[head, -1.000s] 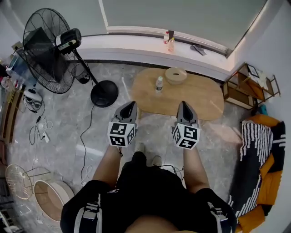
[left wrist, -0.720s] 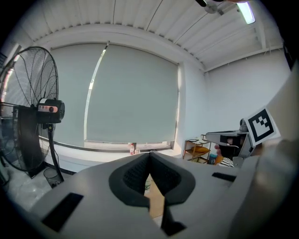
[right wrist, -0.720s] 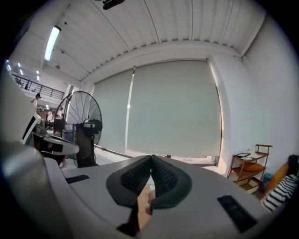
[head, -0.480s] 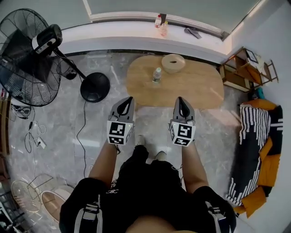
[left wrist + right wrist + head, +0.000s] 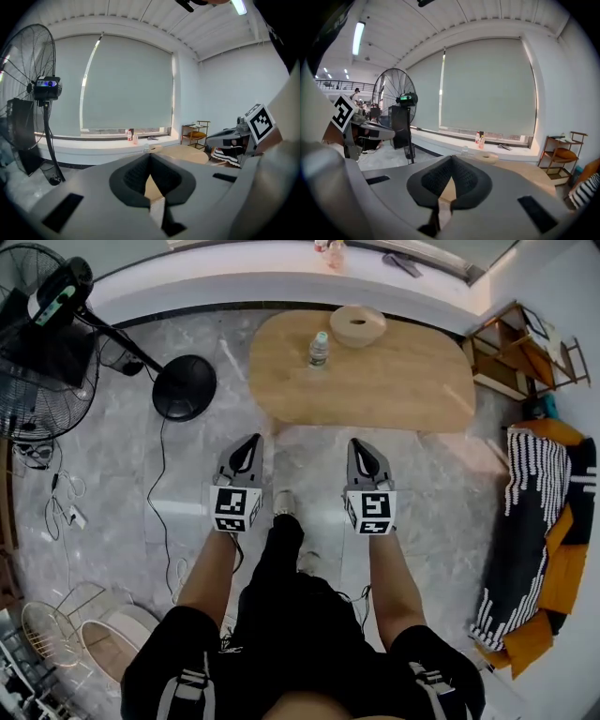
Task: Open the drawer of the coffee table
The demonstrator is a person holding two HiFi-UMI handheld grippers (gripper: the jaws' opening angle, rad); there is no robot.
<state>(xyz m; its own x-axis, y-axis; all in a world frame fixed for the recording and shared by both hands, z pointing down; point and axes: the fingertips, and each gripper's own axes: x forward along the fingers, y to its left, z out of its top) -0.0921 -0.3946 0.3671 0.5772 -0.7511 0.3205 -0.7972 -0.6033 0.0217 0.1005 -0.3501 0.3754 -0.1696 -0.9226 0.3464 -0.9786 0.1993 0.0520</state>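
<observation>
The oval wooden coffee table [image 5: 403,381] lies ahead of me on the marble floor; its drawer is not visible from above. On its top stand a small clear bottle [image 5: 319,348] and a round tape roll [image 5: 357,325]. My left gripper [image 5: 251,442] and right gripper [image 5: 360,446] hang side by side over the floor, short of the table's near edge, both shut with nothing between the jaws. In the left gripper view the table [image 5: 185,153] shows just past the shut jaws; in the right gripper view the table [image 5: 529,171] lies ahead with the tape roll [image 5: 489,157].
A black standing fan [image 5: 56,329] with its round base [image 5: 185,387] stands left of the table. A wooden shelf [image 5: 520,348] sits at the right wall, and a striped blanket with orange cushion [image 5: 539,540] lies on the right. Cables [image 5: 159,493] trail on the floor at left.
Both grippers have dropped lower and now sit nearer the floor in front of the table. The head view has tilted, so table and fan have slid up in the picture.
</observation>
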